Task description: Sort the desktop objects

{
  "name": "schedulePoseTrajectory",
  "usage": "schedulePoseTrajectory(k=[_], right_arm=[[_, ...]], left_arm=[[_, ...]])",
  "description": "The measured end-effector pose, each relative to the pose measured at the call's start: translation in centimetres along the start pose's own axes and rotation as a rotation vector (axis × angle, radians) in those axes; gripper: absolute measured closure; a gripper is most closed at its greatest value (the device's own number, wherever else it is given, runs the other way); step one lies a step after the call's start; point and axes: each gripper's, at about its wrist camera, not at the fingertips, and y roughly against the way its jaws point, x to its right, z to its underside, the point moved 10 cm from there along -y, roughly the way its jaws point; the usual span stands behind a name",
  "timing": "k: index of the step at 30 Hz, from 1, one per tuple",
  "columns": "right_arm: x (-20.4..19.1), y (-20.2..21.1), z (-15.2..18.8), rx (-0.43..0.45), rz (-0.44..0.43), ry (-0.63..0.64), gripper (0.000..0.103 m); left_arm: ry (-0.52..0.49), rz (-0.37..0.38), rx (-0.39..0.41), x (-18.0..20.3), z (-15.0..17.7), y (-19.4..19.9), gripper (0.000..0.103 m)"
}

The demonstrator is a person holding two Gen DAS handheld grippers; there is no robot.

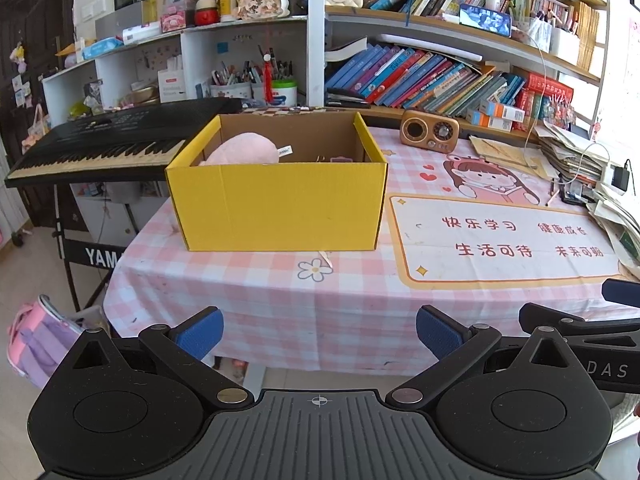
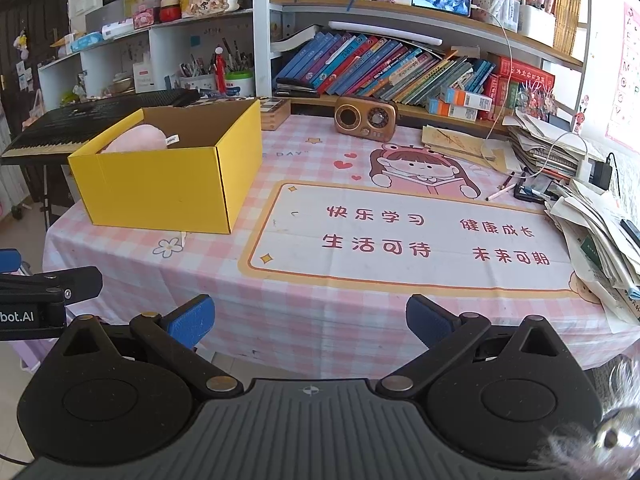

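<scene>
A yellow cardboard box stands open-topped on the pink checked tablecloth at the table's left. Inside it lies a pink plush toy with a white tag; small dark items show at the box's bottom. My left gripper hovers before the table's front edge, open and empty, facing the box. My right gripper is open and empty too, off the front edge, facing the printed mat. The other gripper shows at each view's side edge.
A brown retro radio sits at the back. Stacked papers, pens and a charger crowd the right side. A black keyboard stands left of the table. Bookshelves line the back wall. A pink bag lies on the floor.
</scene>
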Motion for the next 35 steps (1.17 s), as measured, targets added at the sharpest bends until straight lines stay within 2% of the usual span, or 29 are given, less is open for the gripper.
schedulePoseTrajectory(k=[35], right_arm=[[-0.50,-0.97,0.61,-0.037,0.001,-0.009,0.000]], left_arm=[[-0.013,0.024,-0.020,-0.44,0.50,-0.83,0.000]])
